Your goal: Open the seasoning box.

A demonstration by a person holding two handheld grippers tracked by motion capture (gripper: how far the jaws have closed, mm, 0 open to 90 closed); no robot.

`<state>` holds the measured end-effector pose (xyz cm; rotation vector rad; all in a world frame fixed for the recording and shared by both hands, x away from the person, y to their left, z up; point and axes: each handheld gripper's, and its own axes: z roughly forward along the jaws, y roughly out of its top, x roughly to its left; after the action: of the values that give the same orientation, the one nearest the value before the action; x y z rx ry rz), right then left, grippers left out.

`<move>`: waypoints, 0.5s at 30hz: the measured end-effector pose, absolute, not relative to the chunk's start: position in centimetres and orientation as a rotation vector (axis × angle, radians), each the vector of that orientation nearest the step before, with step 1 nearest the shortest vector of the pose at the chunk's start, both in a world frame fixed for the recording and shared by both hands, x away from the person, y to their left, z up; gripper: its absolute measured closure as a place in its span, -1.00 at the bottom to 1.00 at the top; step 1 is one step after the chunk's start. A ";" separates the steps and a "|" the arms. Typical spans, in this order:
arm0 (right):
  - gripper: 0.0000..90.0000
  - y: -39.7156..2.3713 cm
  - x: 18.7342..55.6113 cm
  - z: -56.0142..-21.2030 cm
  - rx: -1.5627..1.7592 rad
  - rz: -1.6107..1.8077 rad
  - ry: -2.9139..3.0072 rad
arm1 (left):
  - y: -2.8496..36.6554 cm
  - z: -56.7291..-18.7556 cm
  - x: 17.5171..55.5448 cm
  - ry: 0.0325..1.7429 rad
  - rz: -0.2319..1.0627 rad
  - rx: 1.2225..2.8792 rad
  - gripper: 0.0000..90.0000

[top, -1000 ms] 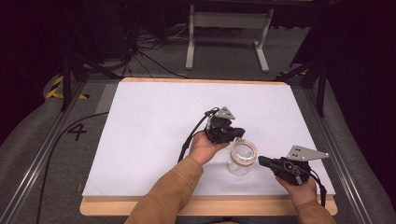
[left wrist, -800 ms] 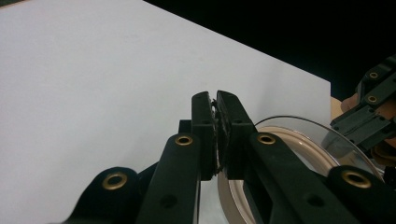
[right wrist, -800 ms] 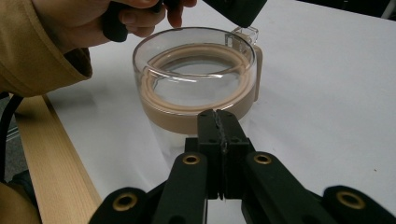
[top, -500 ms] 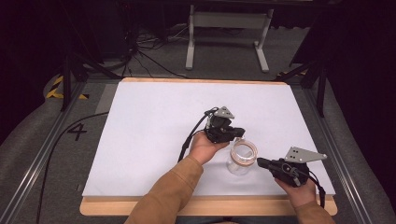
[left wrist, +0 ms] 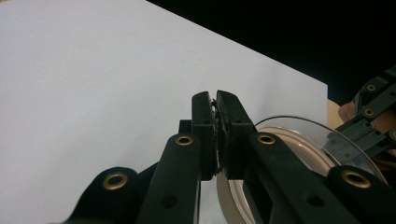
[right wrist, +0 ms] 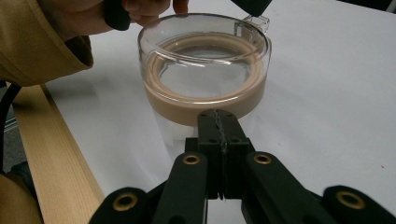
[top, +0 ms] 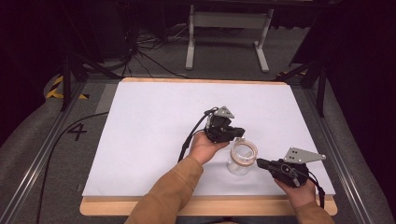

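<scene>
Jar: clear glass jar (top: 242, 158) with a tan band round the rim, standing upright on the white sheet near the front right of the table (top: 140, 205). From my right gripper view the jar (right wrist: 204, 70) sits dead ahead, and there's a small clear tab on the far side of its rim.

Left gripper: I've got the left gripper (top: 239, 132) just behind and left of the jar, tips right at the rim. Jaws are clenched together, nothing between them as far as I can see in the left gripper view (left wrist: 215, 100). The jar's rim (left wrist: 299, 140) shows just to the right of them there. Whether the tips actually touch the glass, I can't tell.

Right gripper: the right gripper (top: 259, 163) is down on the right side of the jar, pointing at it, tips just beside the glass. Jaws shut tight here too (right wrist: 218, 116), empty, nosed up close to the tan band.

Hands: left hand (top: 205, 147) under its gripper, tan sleeve (top: 168, 191) coming in from the bottom. Right hand (top: 299, 191) at the front edge.

Table: white sheet (top: 154, 126) over a wooden top, light wood edge visible along the front.

Floor: a "4" marked on the grey floor (top: 77, 132) to the left, with a black cable running past it.
</scene>
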<state>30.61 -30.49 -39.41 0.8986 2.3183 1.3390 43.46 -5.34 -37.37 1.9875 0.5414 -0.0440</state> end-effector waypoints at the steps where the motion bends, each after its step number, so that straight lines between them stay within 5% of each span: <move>1: 0.98 -30.5 30.6 -39.4 0.898 1.339 2.318 | -5.3 -37.4 43.5 0.541 -0.044 1.989 0.92; 15: 0.98 -29.6 30.1 -38.6 0.853 1.370 2.313 | -5.3 -37.4 43.6 0.550 -0.055 1.986 0.93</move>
<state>30.10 -29.63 -38.58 0.8531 2.3129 1.3700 43.59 -5.35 -37.43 1.9861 0.5500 -0.0549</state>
